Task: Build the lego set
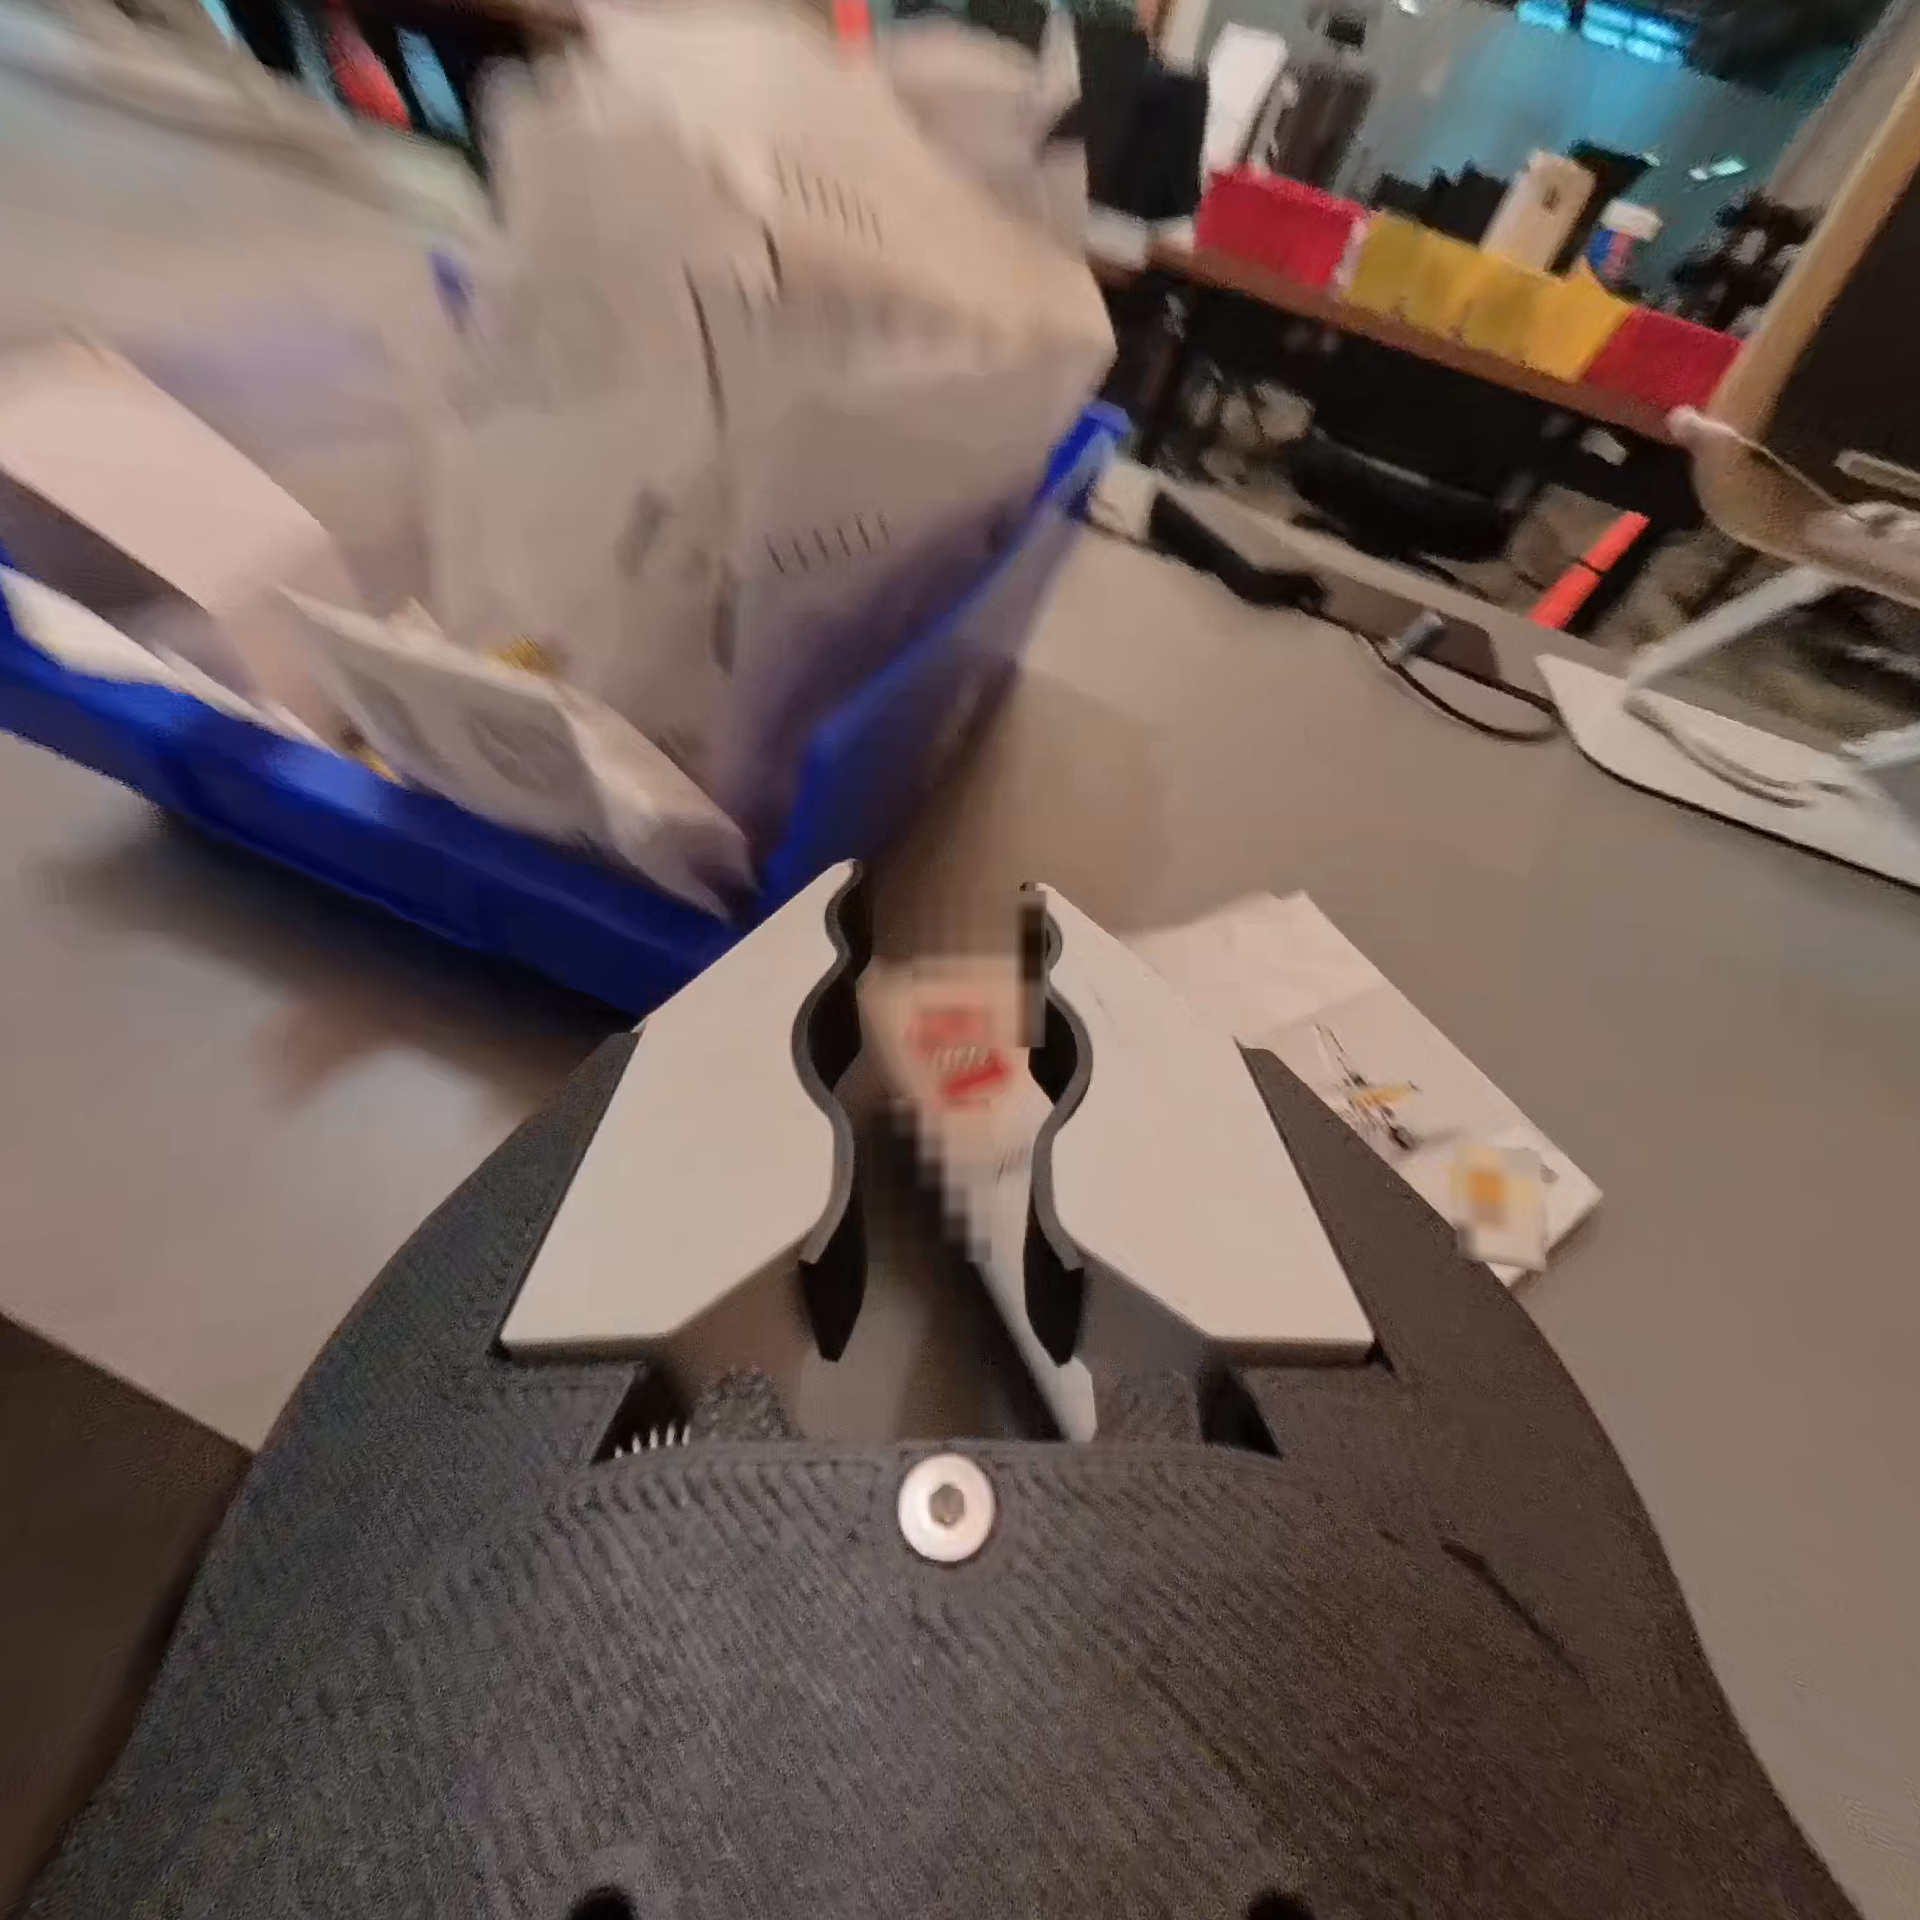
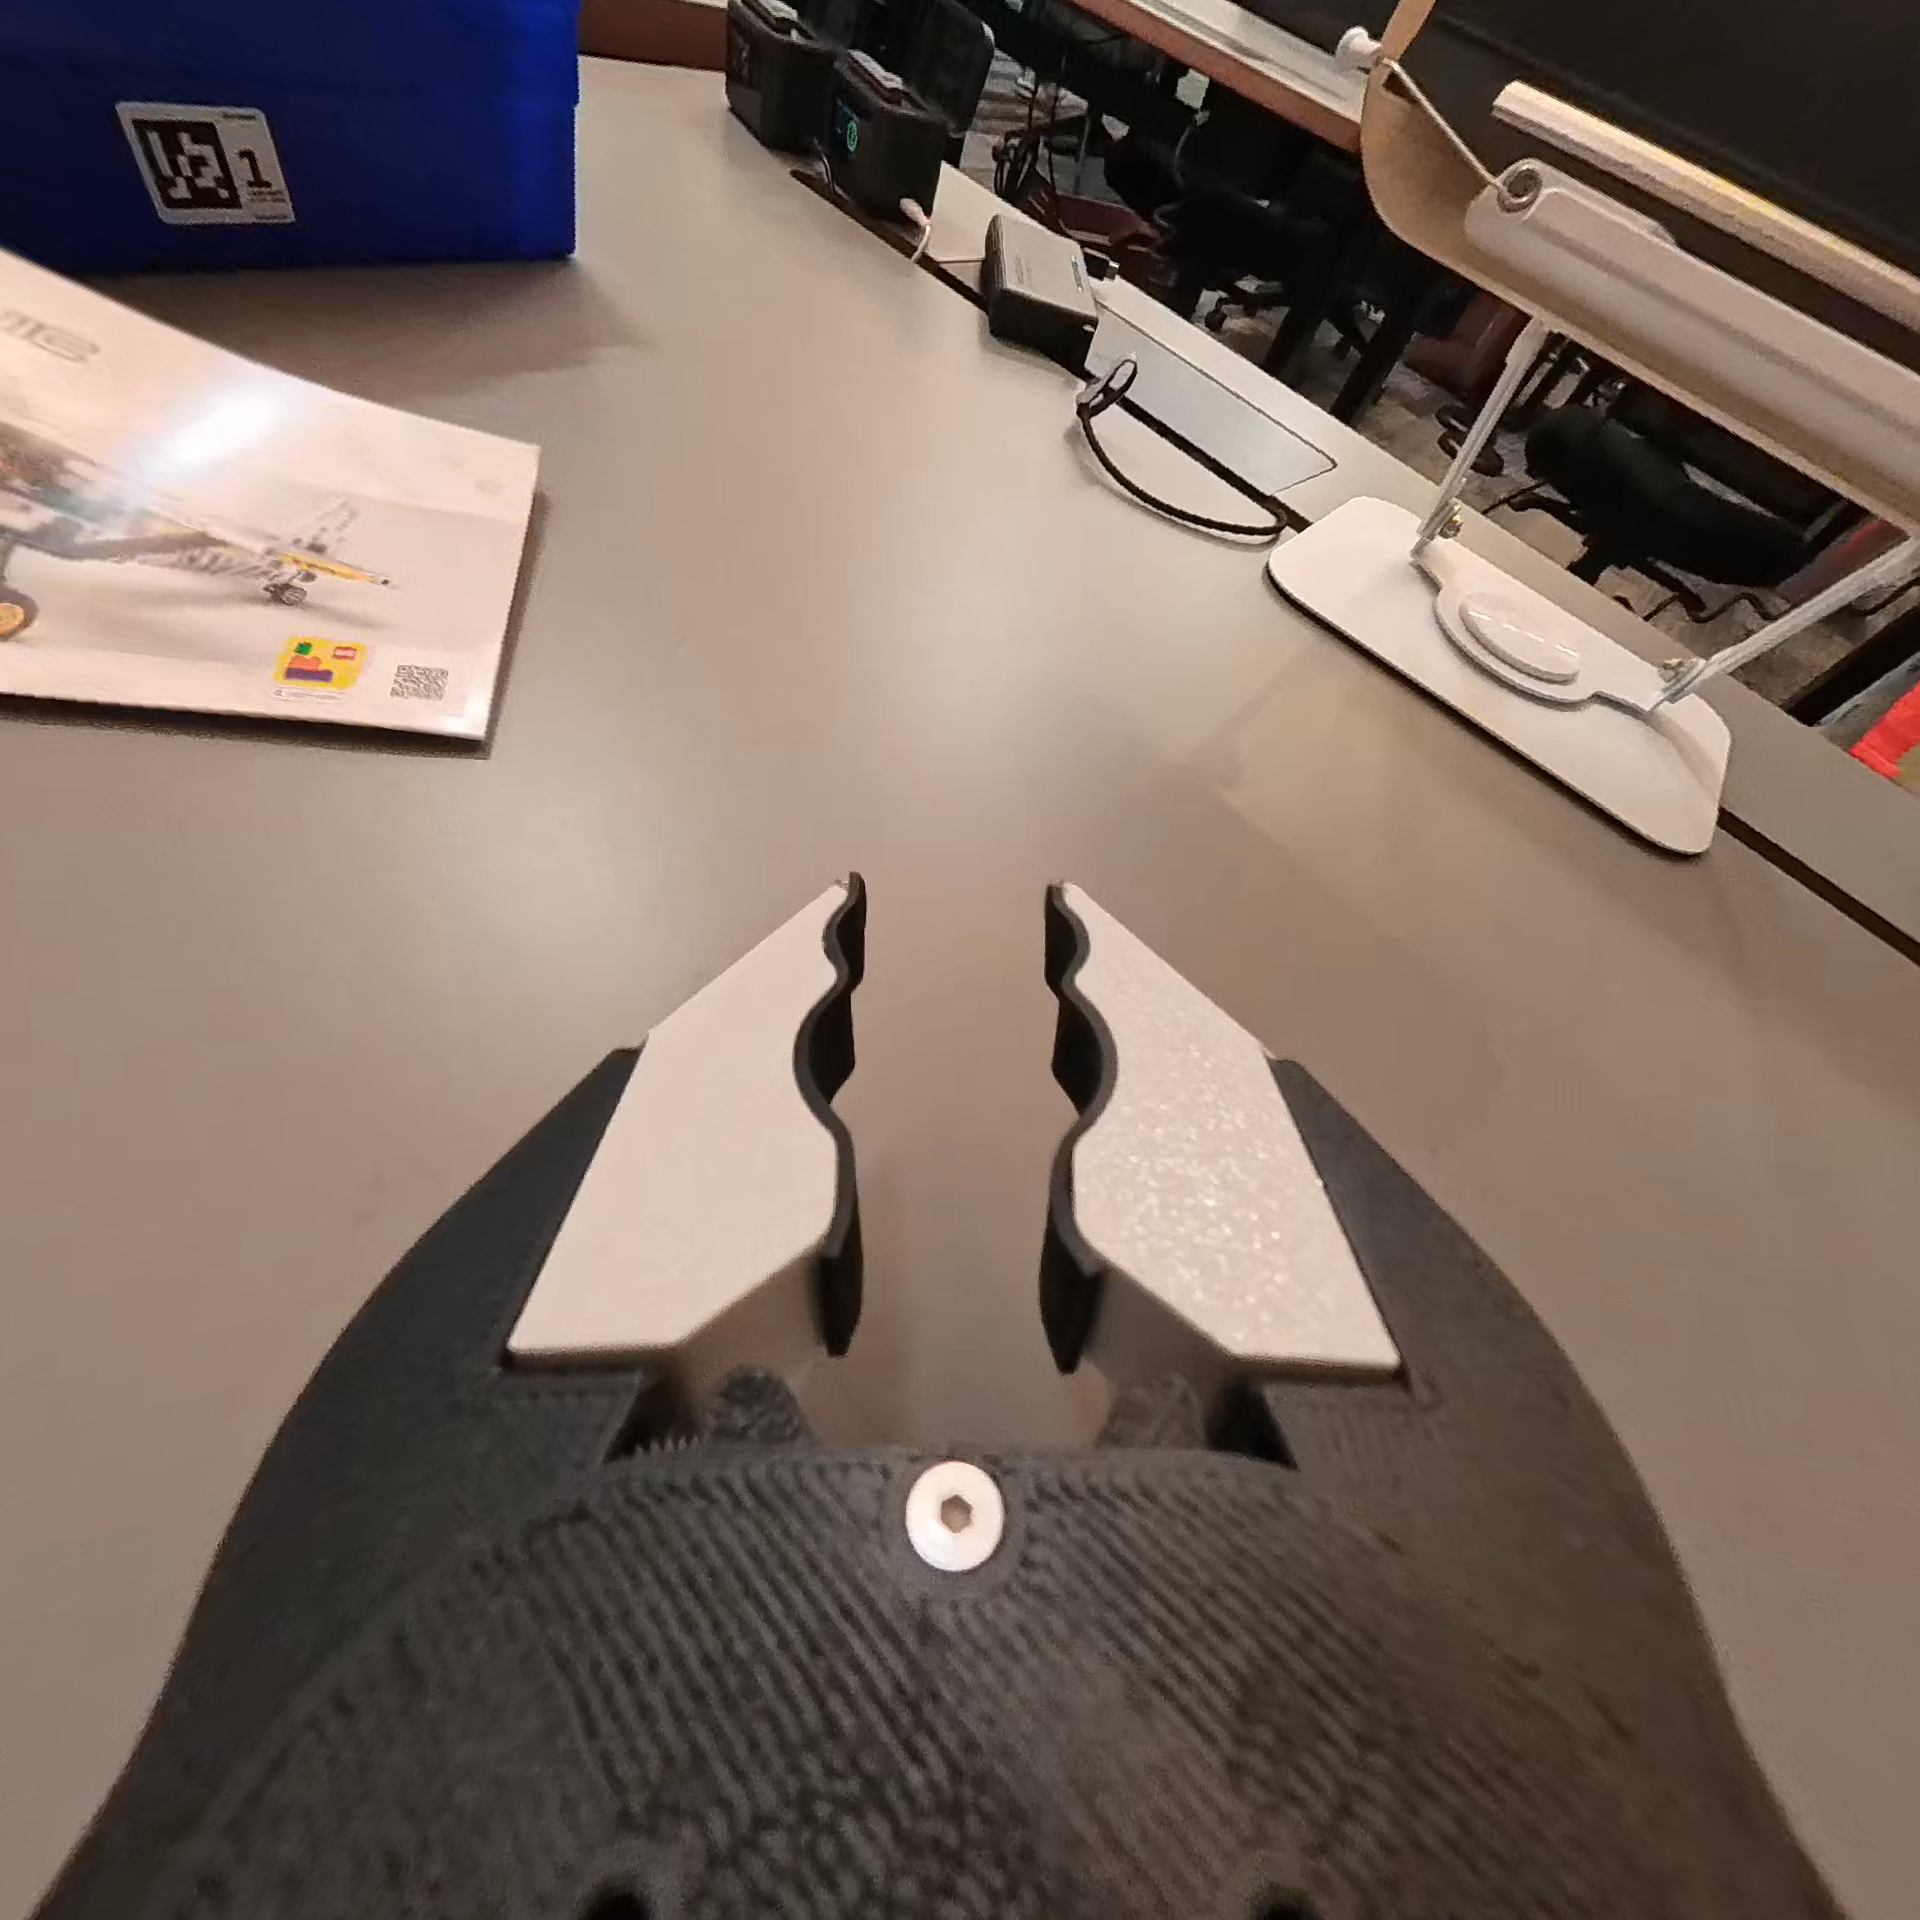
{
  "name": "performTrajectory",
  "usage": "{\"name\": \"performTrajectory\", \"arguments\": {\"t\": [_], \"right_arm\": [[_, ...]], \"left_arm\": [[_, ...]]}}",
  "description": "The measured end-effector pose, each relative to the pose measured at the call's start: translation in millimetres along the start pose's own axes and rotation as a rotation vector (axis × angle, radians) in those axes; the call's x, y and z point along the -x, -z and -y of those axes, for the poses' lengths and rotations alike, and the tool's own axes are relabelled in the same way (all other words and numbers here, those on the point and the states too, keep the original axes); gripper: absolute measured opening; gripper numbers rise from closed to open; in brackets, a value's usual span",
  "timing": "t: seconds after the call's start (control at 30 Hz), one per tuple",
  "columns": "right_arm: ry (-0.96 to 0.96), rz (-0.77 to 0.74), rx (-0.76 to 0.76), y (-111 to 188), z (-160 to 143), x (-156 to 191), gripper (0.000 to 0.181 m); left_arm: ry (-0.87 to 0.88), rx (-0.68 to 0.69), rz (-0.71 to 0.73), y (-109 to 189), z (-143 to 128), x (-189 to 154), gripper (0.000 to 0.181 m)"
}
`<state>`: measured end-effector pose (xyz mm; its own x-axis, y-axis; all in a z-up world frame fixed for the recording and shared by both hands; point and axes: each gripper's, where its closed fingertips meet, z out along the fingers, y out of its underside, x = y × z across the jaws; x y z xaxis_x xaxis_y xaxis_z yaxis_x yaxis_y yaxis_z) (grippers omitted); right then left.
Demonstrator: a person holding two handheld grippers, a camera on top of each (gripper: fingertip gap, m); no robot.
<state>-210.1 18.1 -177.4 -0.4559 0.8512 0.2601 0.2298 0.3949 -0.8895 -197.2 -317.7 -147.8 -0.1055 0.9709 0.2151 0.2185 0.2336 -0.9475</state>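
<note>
Two grippers were over a grey tabletop (image 2: 935, 623). The left gripper (image 1: 951, 904) had something white and thin between its fingers, part of it under a mosaic patch; whether it was clamped I cannot tell. The right gripper (image 2: 954, 899) stood parted and empty. A lego booklet (image 2: 260, 561) lay on the tabletop left of it, near a blue bin (image 2: 416, 135). In the left view the bin (image 1: 499, 894) held blurred white bags (image 1: 727, 364).

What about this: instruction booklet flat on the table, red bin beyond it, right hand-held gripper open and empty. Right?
Not red: the bin is blue, per the right wrist view. Rest holds: instruction booklet flat on the table, right hand-held gripper open and empty.
</note>
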Motion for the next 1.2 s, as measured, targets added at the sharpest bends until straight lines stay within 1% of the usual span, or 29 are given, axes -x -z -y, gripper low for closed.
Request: {"name": "performTrajectory", "arguments": {"t": [0.07,0.1,0.13,0.17,0.23,0.3,0.33,0.37,0.43,0.5,0.53,0.6,0.67,0.73,0.83,0.9,0.97,1.03,1.07,1.13,1.2], "right_arm": [[-0.01,0.012,0.015,-2.6,-0.9,2.4,0.034],[-0.018,0.028,0.025,-4.7,-1.1,5.4,0.034],[-0.025,0.049,0.033,-7.3,-0.7,9.3,0.036],[-0.031,0.072,0.038,-10.6,1.4,13.5,0.037],[-0.036,0.124,0.04,-18.3,13.1,21.3,0.038],[-0.018,0.163,0.02,-26.7,38.6,25.5,0.041],[-0.007,0.18,0.001,-30.8,56.8,26.7,0.043],[0.004,0.202,-0.022,-34.5,77.8,28.7,0.044],[0.029,0.265,-0.05,-41.7,122.2,36.8,0.047],[0.077,0.364,-0.068,-47.6,165.8,54.7,0.058],[0.106,0.412,-0.073,-51.1,185.9,65.8,0.062],[0.165,0.493,-0.078,-60.8,221.5,91.0,0.063],[0.235,0.564,-0.079,-74.0,252.2,121.5,0.062],[0.331,0.607,-0.079,-91.9,279.3,154.0,0.061],[0.518,0.662,-0.09,-120.3,312.6,208.8,0.054],[0.701,0.664,-0.075,-143.1,325.1,243.6,0.053],[0.927,0.601,-0.065,-173.7,333.3,271.6,0.052],[1.117,0.567,-0.042,-202.4,333.3,299.7,0.046],[1.184,0.582,-0.011,-214.3,327.3,314.9,0.043],[1.286,0.642,0.074,-234.9,306.7,340.7,0.042],[1.422,0.671,0.177,-255.3,280.0,350.5,0.048]], "left_arm": [[-0.101,-0.108,0.014,4.4,31.8,7.7,0.01],[-0.112,-0.159,0.024,5.2,48.7,10.8,0.018],[-0.114,-0.19,0.013,4.4,63.4,9.9,0.013],[-0.097,-0.206,-0.024,1.4,75.9,3.4,0.013],[0.001,-0.198,-0.171,-7.4,92.3,-26.0,0.015],[0.135,-0.221,-0.381,-10.7,102.1,-71.8,0.013],[0.178,-0.24,-0.464,-11.4,101.8,-94.0,0.009],[0.195,-0.255,-0.528,-12.3,96.4,-115.4,0.0],[0.176,-0.236,-0.615,-15.7,72.1,-153.8,0.0],[0.146,-0.224,-0.69,-11.7,50.1,-179.7,0.0],[0.149,-0.239,-0.716,-7.7,44.2,-184.9,0.0],[0.164,-0.263,-0.744,-3.4,37.9,-184.2,0.0],[0.224,-0.286,-0.724,-8.1,36.2,-170.0,0.0],[0.317,-0.3,-0.698,-14.5,37.7,-153.3,0.0],[0.395,-0.309,-0.722,-14.9,41.6,-144.2,0.0],[0.383,-0.316,-0.695,-18.0,38.4,-141.9,0.0],[0.35,-0.297,-0.696,-19.5,34.0,-146.9,0.0],[0.328,-0.298,-0.694,-19.2,33.0,-149.5,0.0],[0.326,-0.301,-0.69,-19.2,33.2,-149.3,0.0],[0.339,-0.293,-0.689,-20.7,32.3,-147.9,0.0],[0.367,-0.276,-0.702,-22.4,31.1,-147.4,0.0]]}}
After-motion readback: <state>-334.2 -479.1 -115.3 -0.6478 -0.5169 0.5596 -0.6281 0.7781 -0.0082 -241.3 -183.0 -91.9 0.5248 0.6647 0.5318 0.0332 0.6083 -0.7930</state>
